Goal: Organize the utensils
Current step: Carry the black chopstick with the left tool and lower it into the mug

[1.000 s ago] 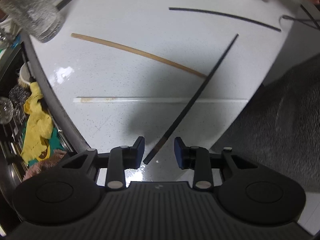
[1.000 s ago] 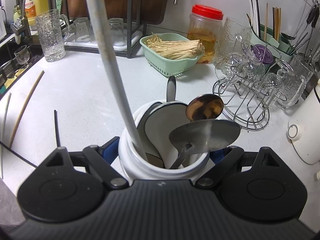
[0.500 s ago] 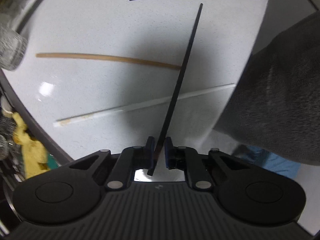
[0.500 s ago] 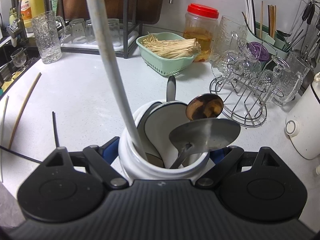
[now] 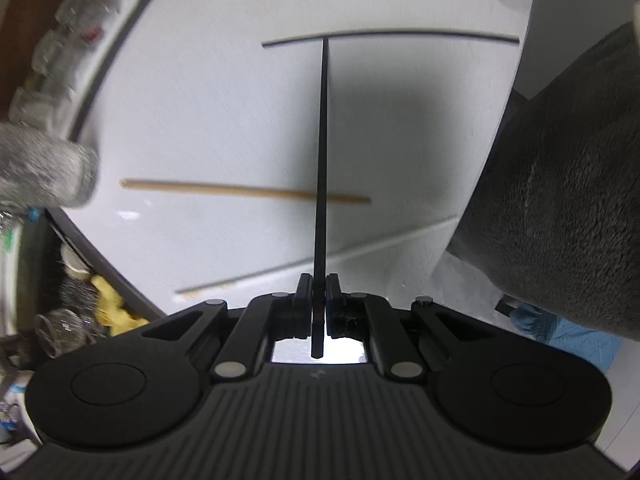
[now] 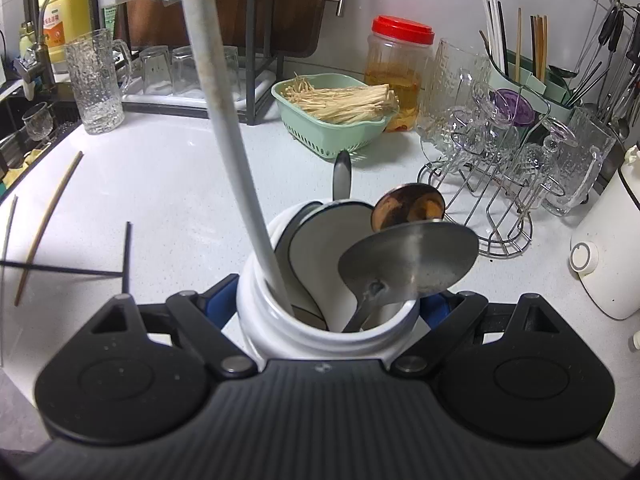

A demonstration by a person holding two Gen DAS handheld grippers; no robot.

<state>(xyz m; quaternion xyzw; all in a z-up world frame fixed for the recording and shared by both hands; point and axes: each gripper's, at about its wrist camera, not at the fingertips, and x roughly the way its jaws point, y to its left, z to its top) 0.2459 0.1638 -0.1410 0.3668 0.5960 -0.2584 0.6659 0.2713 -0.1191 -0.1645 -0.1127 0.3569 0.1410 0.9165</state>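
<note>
My left gripper (image 5: 319,300) is shut on a black chopstick (image 5: 322,160) that points straight ahead above the white counter. Below it lie a second black chopstick (image 5: 392,35), a wooden chopstick (image 5: 240,191) and a white chopstick (image 5: 360,250). My right gripper (image 6: 328,304) is shut on a white ceramic utensil holder (image 6: 320,332) that holds a white chopstick (image 6: 224,120), a white spoon (image 6: 320,248), a steel ladle (image 6: 408,264) and a small steel spoon (image 6: 408,206). The held black chopstick (image 6: 60,270) also shows at the left of the right wrist view.
A sink (image 5: 60,300) with a yellow cloth lies left of the counter edge. A textured glass mug (image 6: 96,84), a green basket of noodles (image 6: 336,112), a red-lidded jar (image 6: 400,68), a wire glass rack (image 6: 500,160) and a chopstick caddy (image 6: 528,68) stand at the back.
My left gripper closed on the black chopstick and lifted it, so it now points straight ahead. The right gripper kept hold of the holder.
</note>
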